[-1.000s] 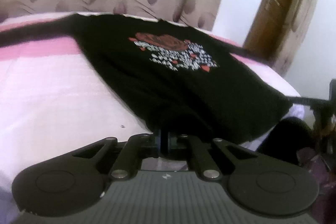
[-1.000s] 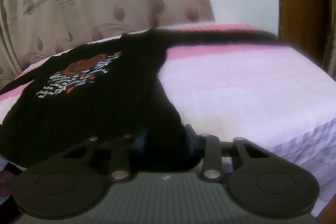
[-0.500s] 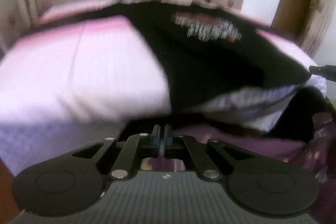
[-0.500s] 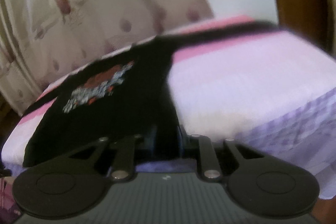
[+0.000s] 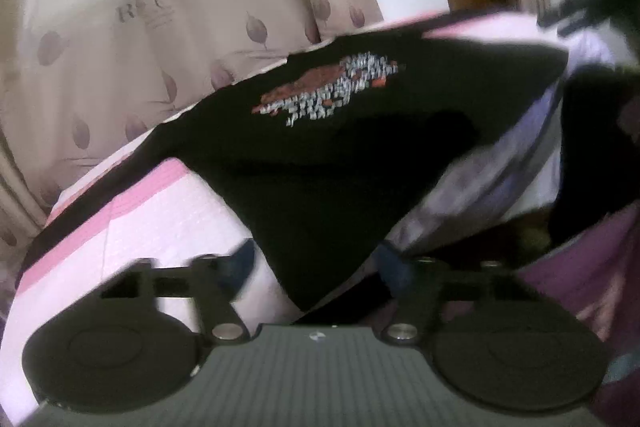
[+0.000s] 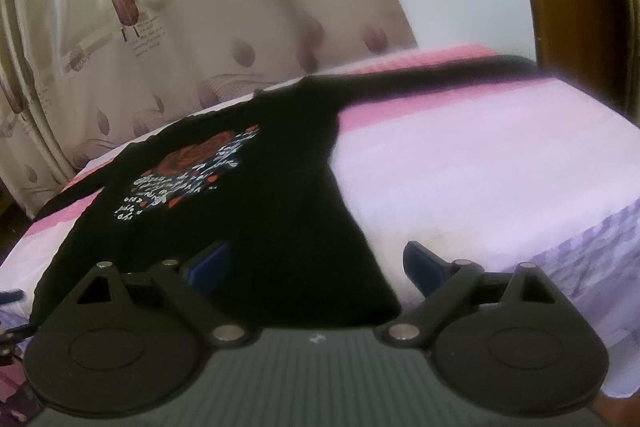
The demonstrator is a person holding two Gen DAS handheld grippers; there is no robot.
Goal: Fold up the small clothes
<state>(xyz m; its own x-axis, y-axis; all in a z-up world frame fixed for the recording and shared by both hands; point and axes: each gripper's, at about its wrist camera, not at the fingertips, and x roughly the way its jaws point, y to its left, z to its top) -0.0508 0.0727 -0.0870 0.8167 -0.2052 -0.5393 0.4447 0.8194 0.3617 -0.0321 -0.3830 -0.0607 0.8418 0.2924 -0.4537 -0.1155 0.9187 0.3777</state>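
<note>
black long-sleeved printed shirt overhangs the pink bed at 6 o'clock; both tools, left and right, gape unclamped, so i'd fear it sliding off.

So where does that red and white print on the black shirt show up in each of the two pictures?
Left wrist view: the print sits upper middle, tilted, on the black shirt.
Right wrist view: the print lies left of centre, above the left finger of the open claw.
Shared landmark: the leaf-patterned curtain behind the bed, also at upper left in the right wrist view.
</note>
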